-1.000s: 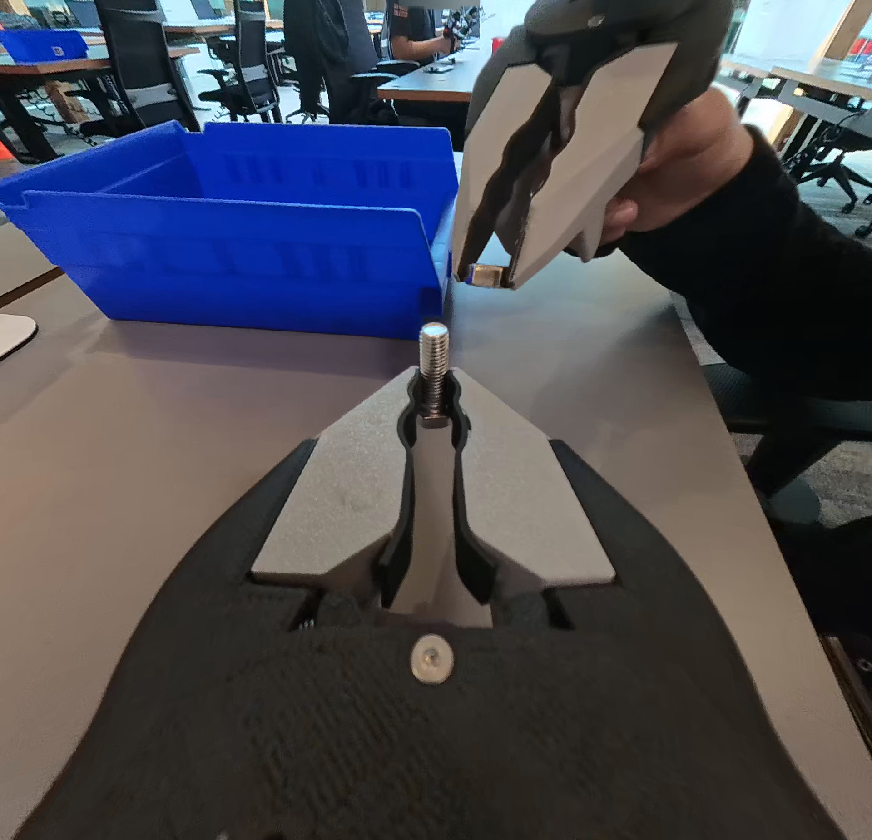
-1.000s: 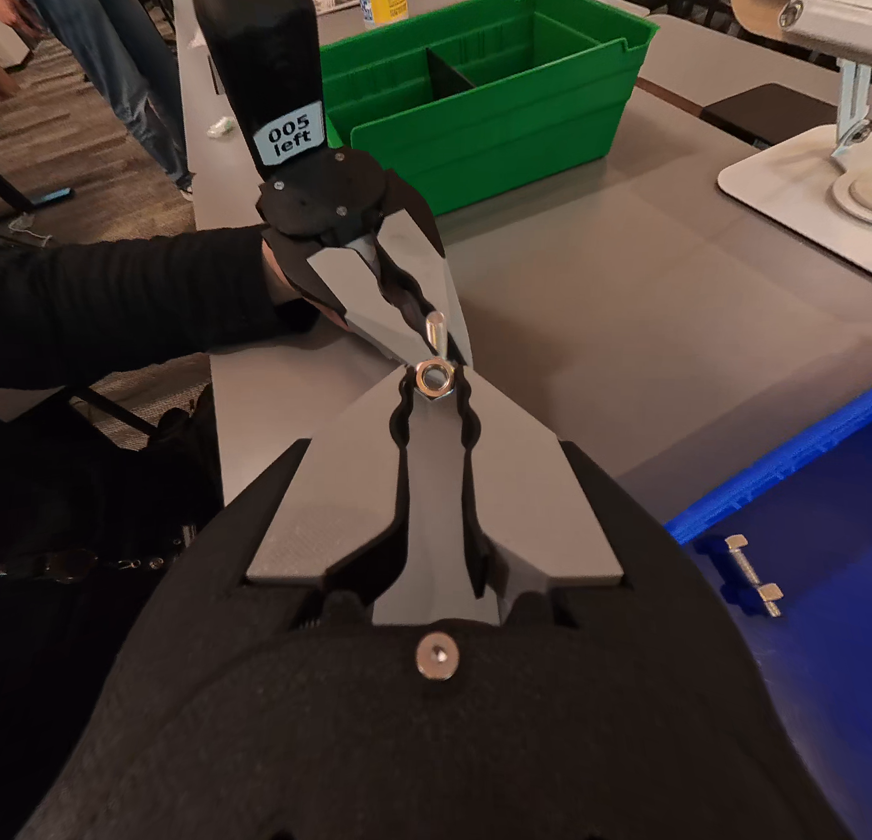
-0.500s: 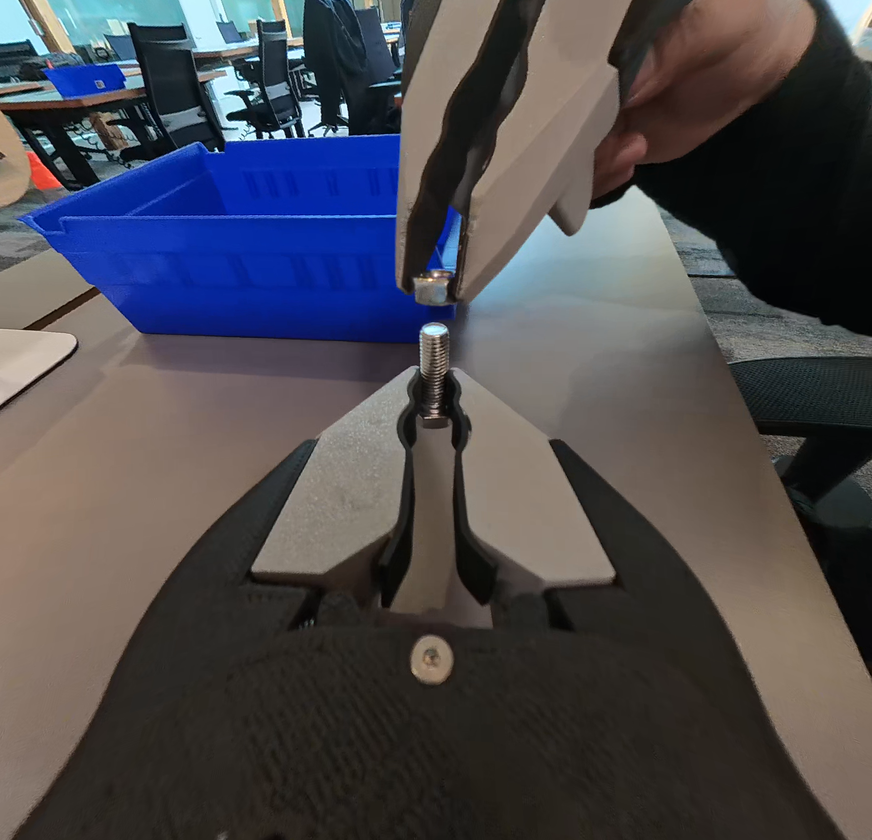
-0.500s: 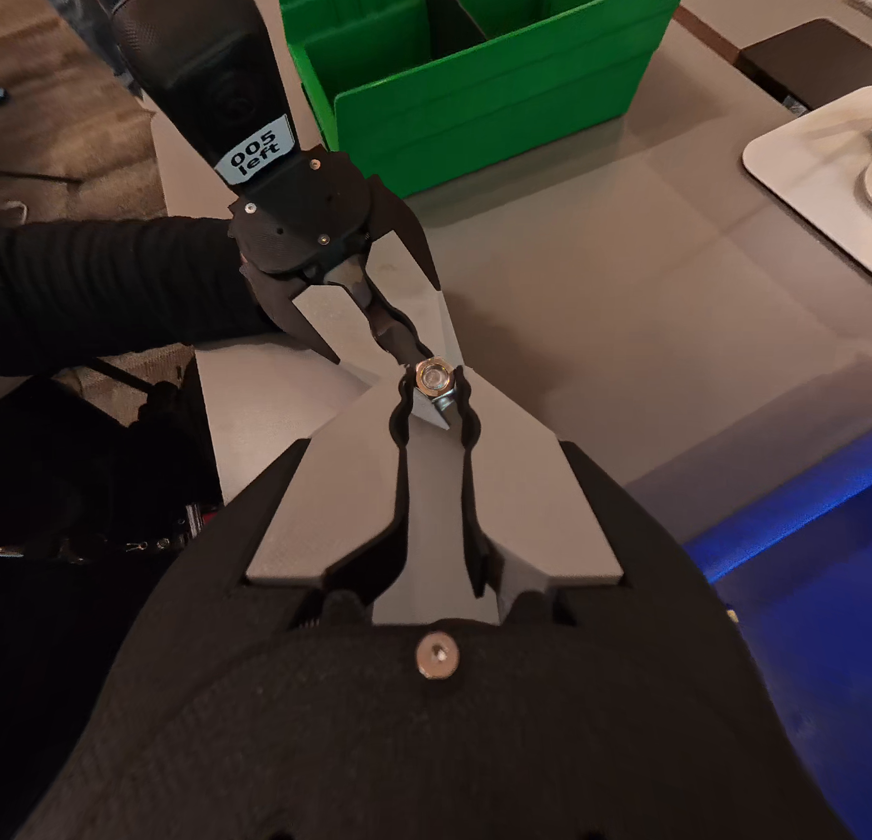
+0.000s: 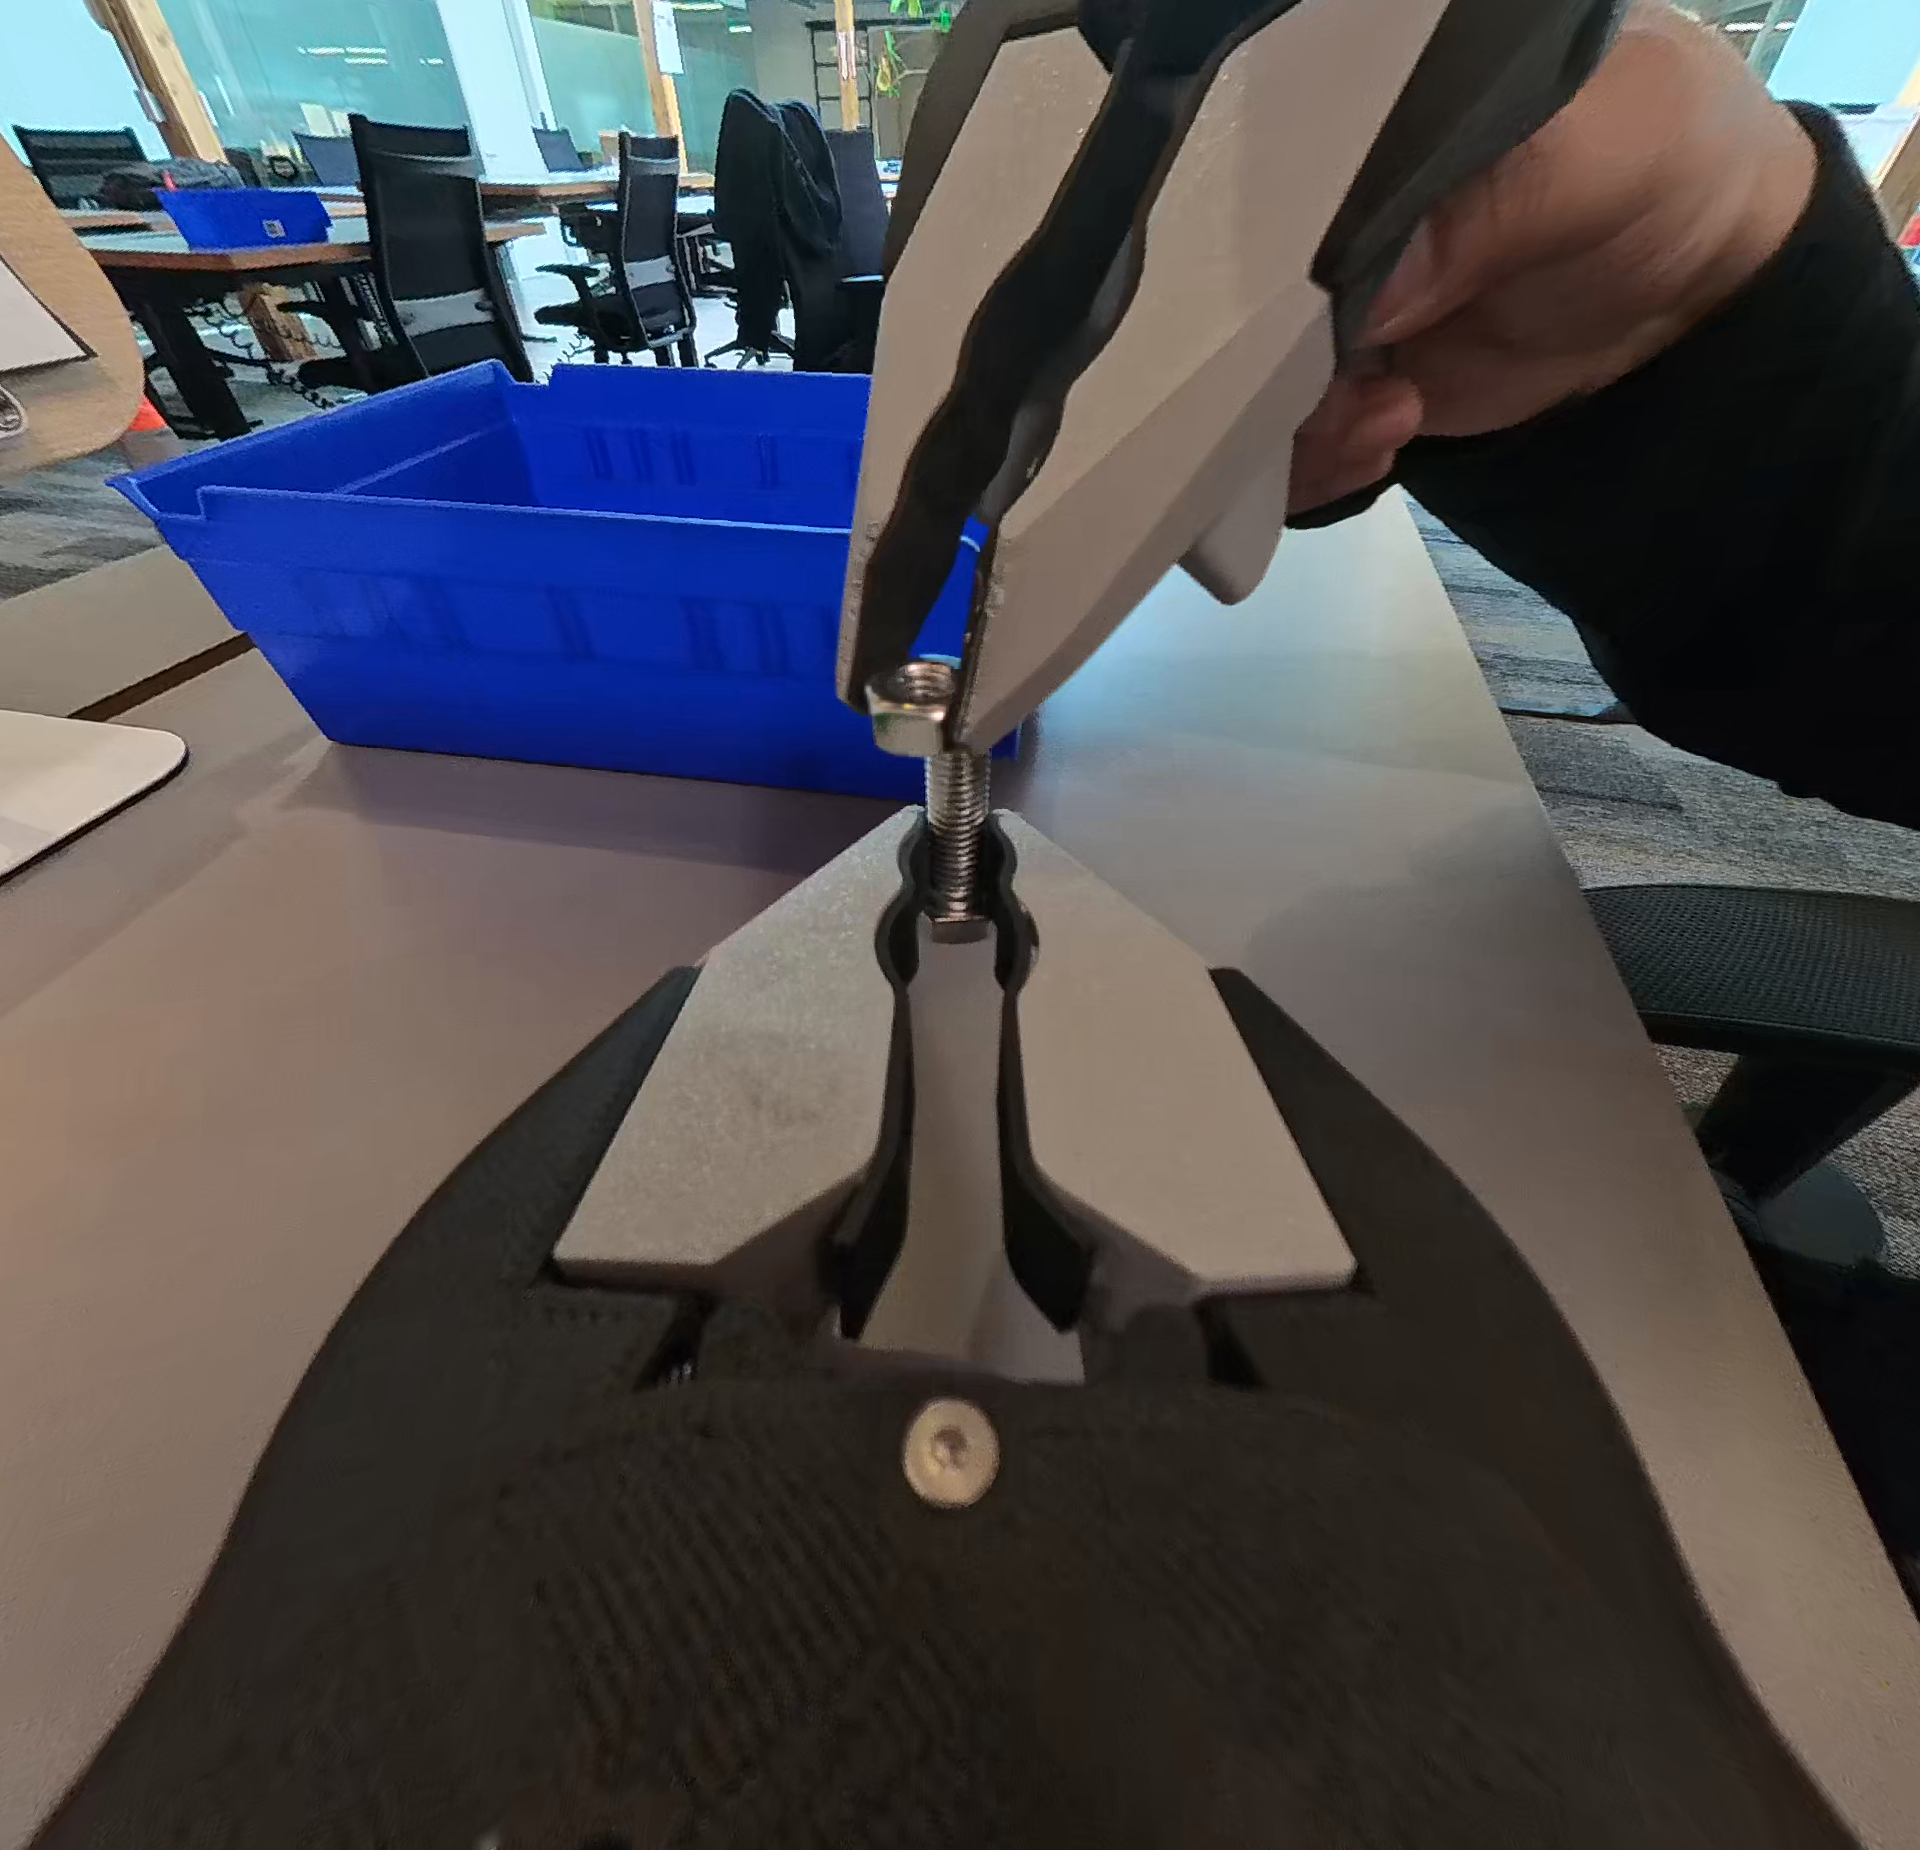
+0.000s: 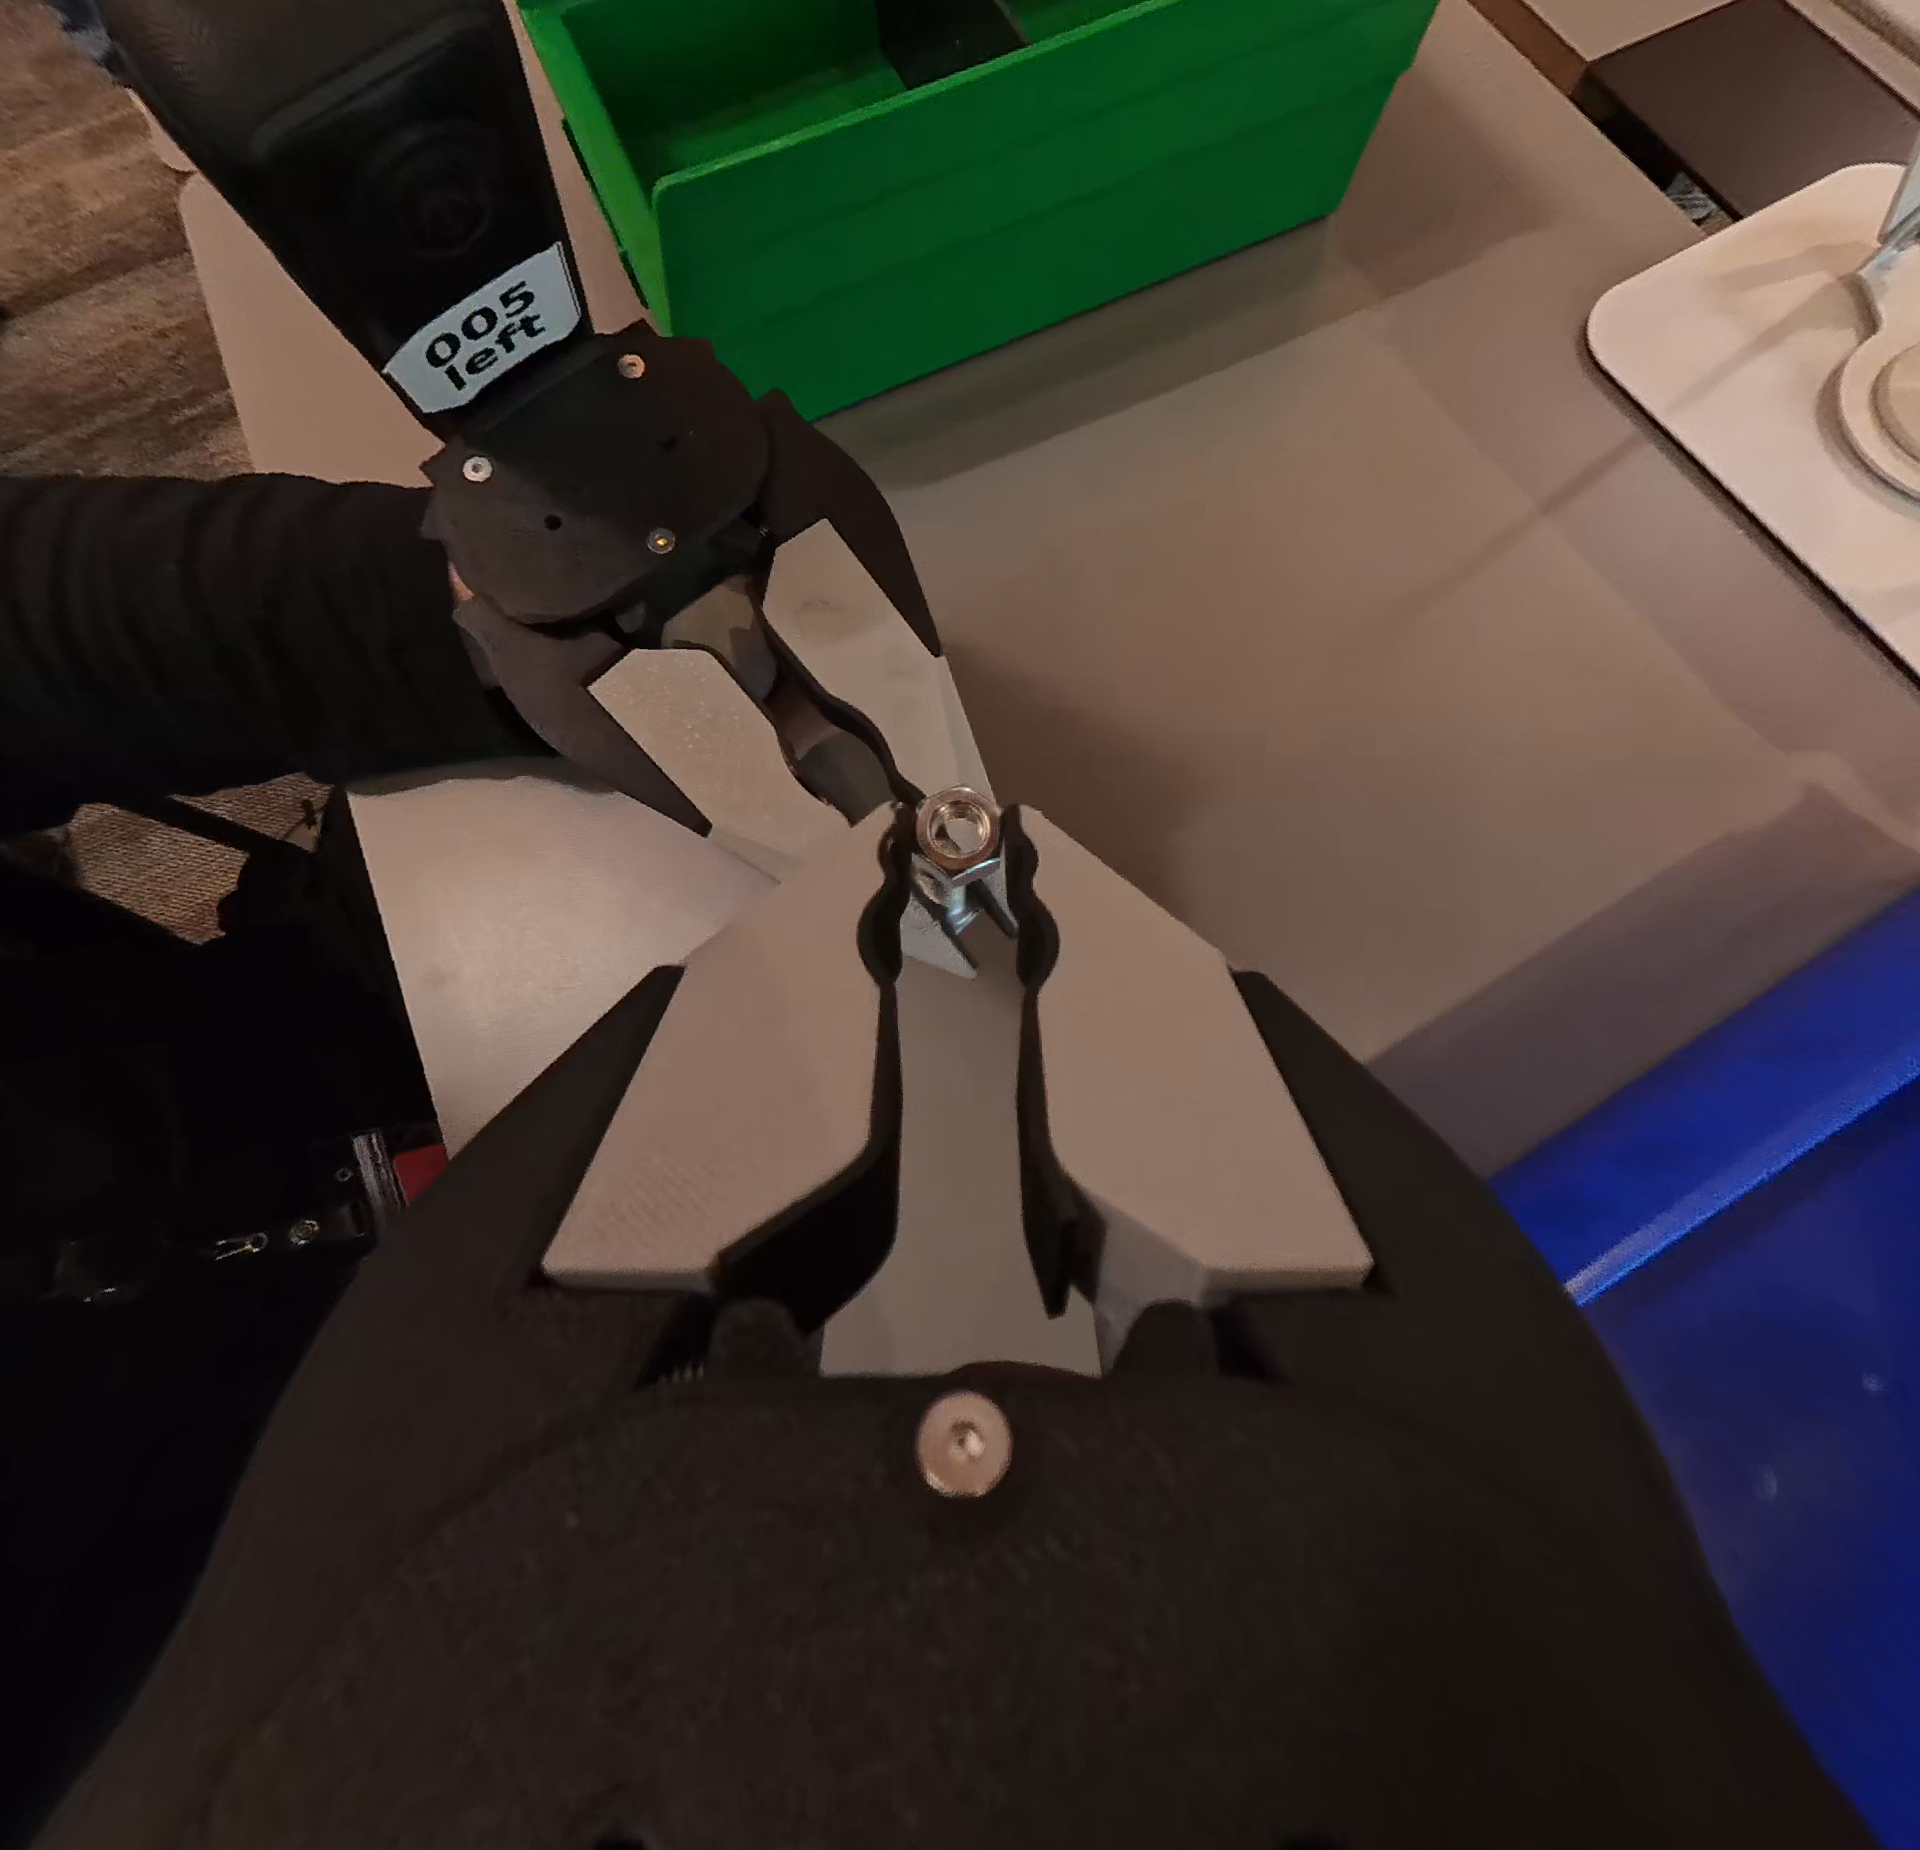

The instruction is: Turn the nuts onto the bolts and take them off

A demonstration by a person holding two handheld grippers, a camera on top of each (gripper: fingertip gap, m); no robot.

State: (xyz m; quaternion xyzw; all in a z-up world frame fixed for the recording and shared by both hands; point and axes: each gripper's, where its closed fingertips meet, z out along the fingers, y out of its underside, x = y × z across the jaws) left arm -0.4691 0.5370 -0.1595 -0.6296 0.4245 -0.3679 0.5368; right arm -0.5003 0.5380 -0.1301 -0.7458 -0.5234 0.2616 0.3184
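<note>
My left gripper point(image 5: 954, 870) is shut on a steel bolt point(image 5: 951, 832) and holds it upright, threads up, above the grey table. My right gripper point(image 6: 956, 839) is shut on a steel hex nut point(image 6: 954, 832). In the left wrist view the right gripper point(image 5: 914, 709) comes down from above and the nut point(image 5: 911, 706) sits on the tip of the bolt. In the right wrist view the left gripper point(image 6: 961, 891) lies just under the nut, and the bolt point(image 6: 954, 894) shows below it, mostly hidden.
A blue bin point(image 5: 499, 574) stands behind the grippers; its corner point(image 6: 1714, 1333) shows at the right. A green divided bin point(image 6: 987, 148) stands farther off. A white base plate point(image 6: 1745, 387) lies at the table's side. Office chairs point(image 5: 426, 252) and desks stand beyond. My left and right fingertips are right by each other. Both grippers' tips are roughly 35 cm from the white base plate point(image 6: 1745, 387).
My right gripper has come down with the nut from a little above the bolt until the nut rests on the bolt's tip. The left gripper has held the bolt still.
</note>
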